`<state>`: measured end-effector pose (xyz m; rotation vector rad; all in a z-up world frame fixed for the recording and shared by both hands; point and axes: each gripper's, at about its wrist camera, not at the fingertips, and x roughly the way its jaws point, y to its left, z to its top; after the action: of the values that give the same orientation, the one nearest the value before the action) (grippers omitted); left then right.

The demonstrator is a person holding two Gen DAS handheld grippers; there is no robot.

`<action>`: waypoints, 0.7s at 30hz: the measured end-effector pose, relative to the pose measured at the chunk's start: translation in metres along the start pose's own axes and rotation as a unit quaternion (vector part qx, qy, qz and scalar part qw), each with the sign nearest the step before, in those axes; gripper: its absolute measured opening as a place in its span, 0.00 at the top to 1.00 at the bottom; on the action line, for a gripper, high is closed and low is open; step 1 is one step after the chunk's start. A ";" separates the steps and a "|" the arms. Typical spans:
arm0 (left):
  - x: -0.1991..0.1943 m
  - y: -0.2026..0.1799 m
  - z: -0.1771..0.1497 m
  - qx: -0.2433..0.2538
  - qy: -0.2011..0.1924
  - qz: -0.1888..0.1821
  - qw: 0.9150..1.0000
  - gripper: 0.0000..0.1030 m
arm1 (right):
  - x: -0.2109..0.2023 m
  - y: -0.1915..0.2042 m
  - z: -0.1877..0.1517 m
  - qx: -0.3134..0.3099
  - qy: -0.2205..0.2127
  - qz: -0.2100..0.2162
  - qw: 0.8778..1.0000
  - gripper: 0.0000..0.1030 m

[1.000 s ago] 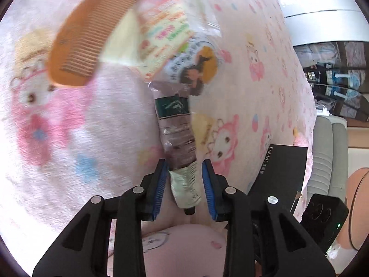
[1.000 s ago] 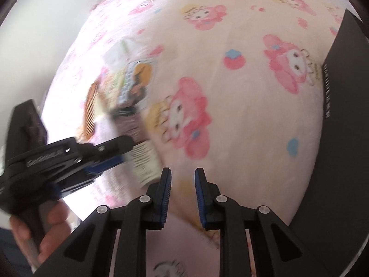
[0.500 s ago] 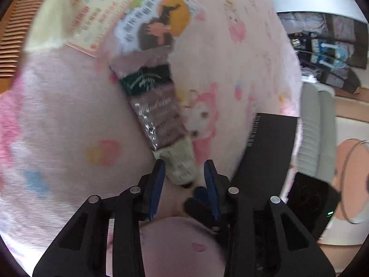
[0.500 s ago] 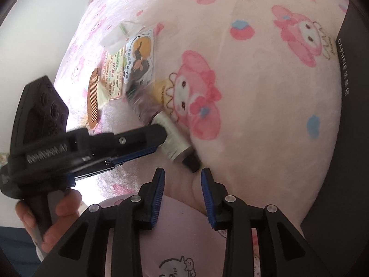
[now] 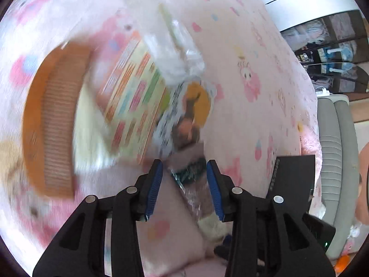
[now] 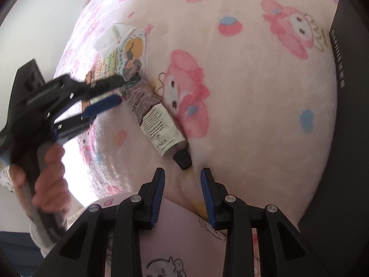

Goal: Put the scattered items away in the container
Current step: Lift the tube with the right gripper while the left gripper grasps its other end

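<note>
On the pink blanket (image 6: pixel 253 92), left claw (image 5: pixel 184 184) spread over the tube's (image 6: pixel 154 115) crimped end, right claw (image 6: pixel 182 196) spread near its cap (image 6: pixel 183 159).

Cream tube (image 6: pixel 154 115) with black cap lying flat, beside sachets (image 6: pixel 132 54), comb (image 5: pixel 49 124), black box (image 6: pixel 346 106) at right

I see a pink blanket (image 6: pixel 253 92) printed with cartoon bunnies. The comb (image 5: pixel 48 124) is orange-brown, the tube (image 6: pixel 154 120) cream with a black cap (image 6: pixel 183 159).
</note>
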<state>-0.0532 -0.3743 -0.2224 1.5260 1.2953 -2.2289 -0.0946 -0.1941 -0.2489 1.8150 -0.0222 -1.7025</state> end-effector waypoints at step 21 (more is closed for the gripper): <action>0.006 -0.032 -0.002 0.088 0.035 0.001 0.995 0.71 | -0.017 -0.005 -0.016 0.013 -0.033 0.010 0.999 0.85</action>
<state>-0.0719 -0.3510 -0.2098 1.6792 1.1392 -2.3626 -0.0846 -0.1759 -0.2362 1.7719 -0.0899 -1.7557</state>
